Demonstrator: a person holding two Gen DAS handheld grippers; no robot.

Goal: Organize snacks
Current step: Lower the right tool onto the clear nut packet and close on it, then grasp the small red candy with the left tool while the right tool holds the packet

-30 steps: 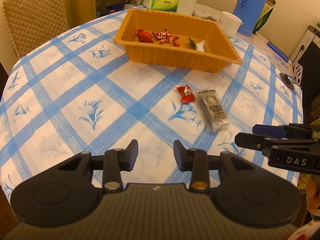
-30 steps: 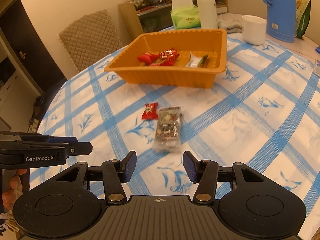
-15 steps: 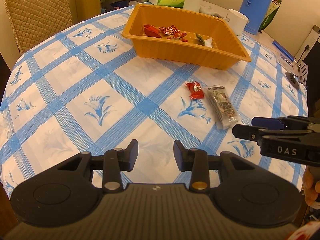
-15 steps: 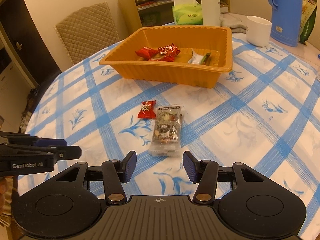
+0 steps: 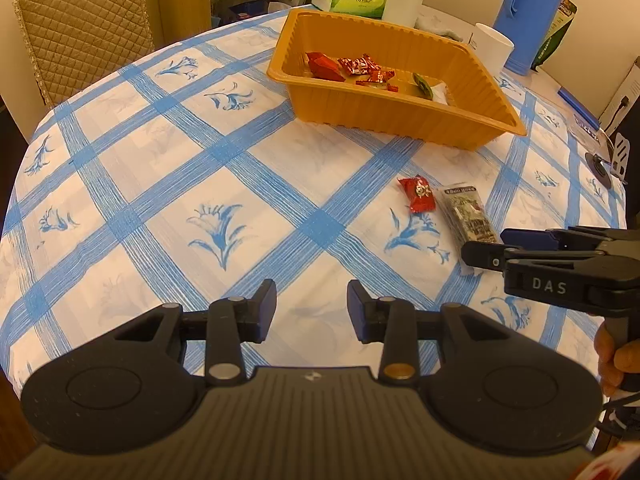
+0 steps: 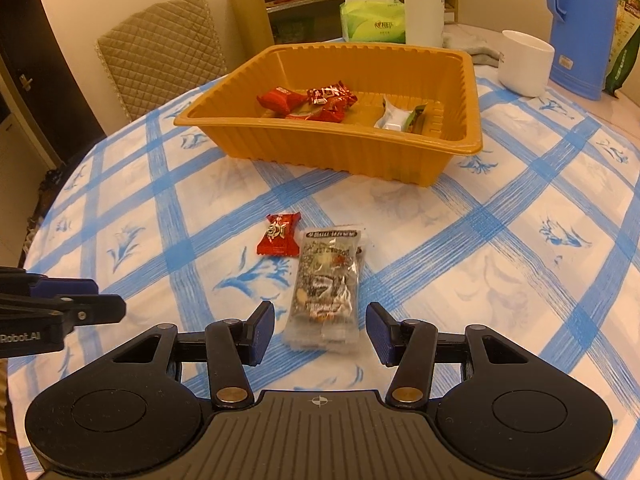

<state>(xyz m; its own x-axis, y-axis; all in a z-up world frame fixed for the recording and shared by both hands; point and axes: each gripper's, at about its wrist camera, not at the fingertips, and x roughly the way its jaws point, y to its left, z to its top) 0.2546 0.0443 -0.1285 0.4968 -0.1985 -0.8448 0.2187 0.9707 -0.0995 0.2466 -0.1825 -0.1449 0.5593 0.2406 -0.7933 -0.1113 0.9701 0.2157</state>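
An orange tray (image 5: 400,116) (image 6: 320,152) on the blue-checked tablecloth holds several red candies (image 6: 316,100) and a white-and-green packet (image 6: 396,118). In front of it, on the cloth, lie a red candy (image 5: 418,194) (image 6: 280,236) and a clear snack-bar packet (image 5: 468,216) (image 6: 326,280). My right gripper (image 6: 320,328) (image 5: 484,245) is open, its fingers on either side of the packet's near end without touching it. To the left of both snacks, my left gripper (image 5: 312,308) (image 6: 110,300) hangs open over bare cloth with nothing in it.
Behind the tray stand a green tissue box (image 6: 372,24), a white bottle (image 6: 424,4), a white mug (image 6: 524,62) and a blue jug (image 6: 580,28). A quilted chair (image 5: 84,28) stands at the table's far left edge. A hand (image 5: 616,356) grips the right gripper's handle.
Both grippers have moved forward toward the loose snacks. The right gripper's fingers, which were short of the packet, now straddle its near end. Neither gripper's opening has changed.
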